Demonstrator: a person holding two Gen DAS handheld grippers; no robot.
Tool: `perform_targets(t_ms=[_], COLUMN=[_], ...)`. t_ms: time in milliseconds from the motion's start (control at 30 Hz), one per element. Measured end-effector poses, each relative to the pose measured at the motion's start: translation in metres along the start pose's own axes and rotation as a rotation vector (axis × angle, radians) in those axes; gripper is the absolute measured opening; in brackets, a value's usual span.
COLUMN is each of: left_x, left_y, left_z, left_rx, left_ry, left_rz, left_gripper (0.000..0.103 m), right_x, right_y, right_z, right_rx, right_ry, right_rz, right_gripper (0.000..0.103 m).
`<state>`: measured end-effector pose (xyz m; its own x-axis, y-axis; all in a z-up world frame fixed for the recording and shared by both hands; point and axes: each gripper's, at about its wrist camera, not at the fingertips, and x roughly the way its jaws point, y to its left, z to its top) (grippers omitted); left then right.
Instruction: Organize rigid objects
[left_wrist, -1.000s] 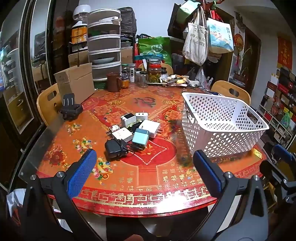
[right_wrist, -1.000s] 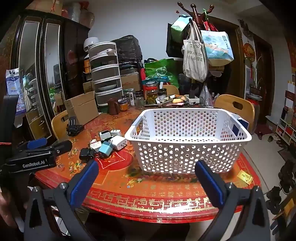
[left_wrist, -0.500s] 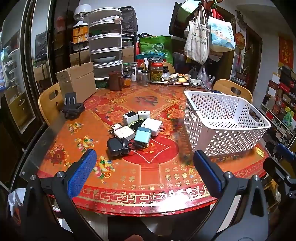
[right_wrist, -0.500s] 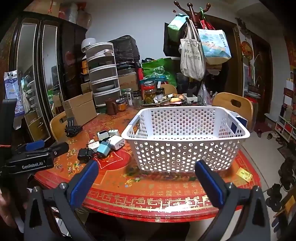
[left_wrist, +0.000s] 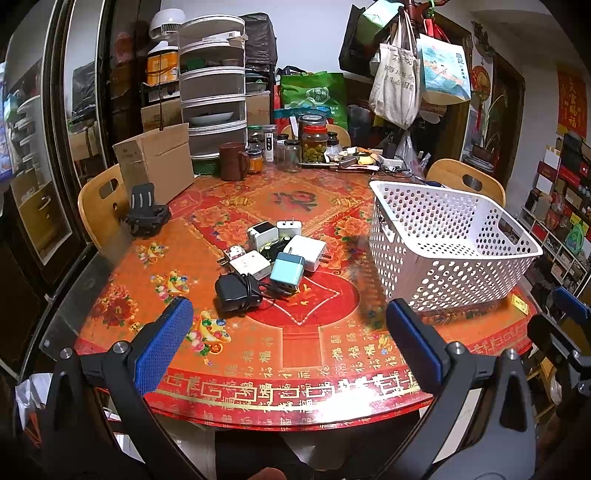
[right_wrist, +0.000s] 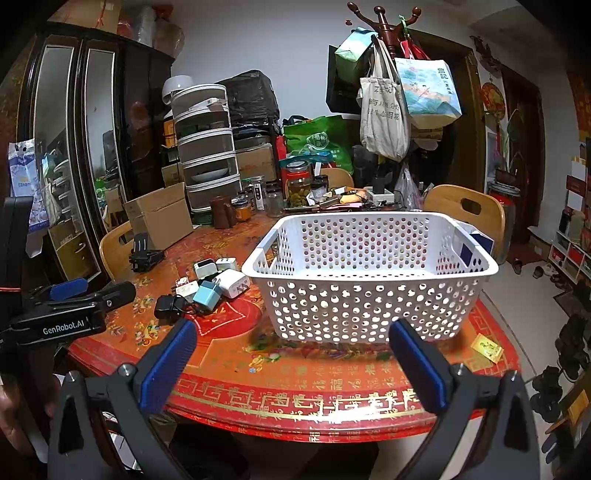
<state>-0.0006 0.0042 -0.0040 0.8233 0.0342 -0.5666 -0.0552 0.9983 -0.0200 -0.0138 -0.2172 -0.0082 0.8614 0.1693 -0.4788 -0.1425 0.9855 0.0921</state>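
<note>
Chargers (left_wrist: 271, 258): a cluster of plug adapters lies on the table (left_wrist: 295, 354), ahead of the left claw (left_wrist: 288, 332) and slightly to its left-finger side, well apart from its tips. The black adapter (left_wrist: 234, 293), with its cord bundled against it, is the nearest item. Just beyond it sits a teal cube (left_wrist: 287, 267), with white blocks (left_wrist: 304, 247) behind and beside it, touching one another. From the right claw (right_wrist: 291, 350) the same cluster (right_wrist: 207, 284) lies ahead and far to the left, beyond its left finger.

Basket (left_wrist: 443, 243): white, perforated, upright on the table, nothing visible inside. It stands ahead of the left claw to the right, past its right finger. It stands directly ahead of the right claw, its near wall (right_wrist: 365, 306) between the two fingers, not touching them. Basket and chargers are apart, bare tablecloth between.

Left claw: spread wide, blue pads (left_wrist: 162, 343) empty, held over the near table edge. Right claw: spread wide, empty, likewise over the near edge. The left claw's body (right_wrist: 62, 317) shows at the left of the right view.

Surroundings: a small yellow card (right_wrist: 487, 346) lies on the table just right of the basket. A black clip stand (left_wrist: 146, 214) sits far left ahead of the left claw; a cardboard box (left_wrist: 155, 166), jars (left_wrist: 314, 144) and a drawer tower (left_wrist: 212, 85) stand at the far side.
</note>
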Motion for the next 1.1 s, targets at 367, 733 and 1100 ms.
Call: perform_targets(t_ms=[367, 733, 1100], left_x=[0.0014, 0.0033, 0.0044], left_y=[-0.0006, -0.0004, -0.0006], left_z=[-0.0002, -0.0007, -0.0015], left_rx=[-0.005, -0.004, -0.002], left_ry=[0.009, 0.006, 0.008], left_rz=[0.003, 0.002, 0.001], left_gripper=[0.103, 0.103, 0.103], right_x=[0.0003, 0.0005, 0.0017], right_y=[-0.0011, -0.0013, -0.0022], right_z=[0.0001, 0.0001, -0.0008], right_rx=[0.002, 0.003, 0.002], right_ry=[0.000, 0.001, 0.003], right_rz=[-0.001, -0.002, -0.002], right_gripper=[0.103, 0.103, 0.103])
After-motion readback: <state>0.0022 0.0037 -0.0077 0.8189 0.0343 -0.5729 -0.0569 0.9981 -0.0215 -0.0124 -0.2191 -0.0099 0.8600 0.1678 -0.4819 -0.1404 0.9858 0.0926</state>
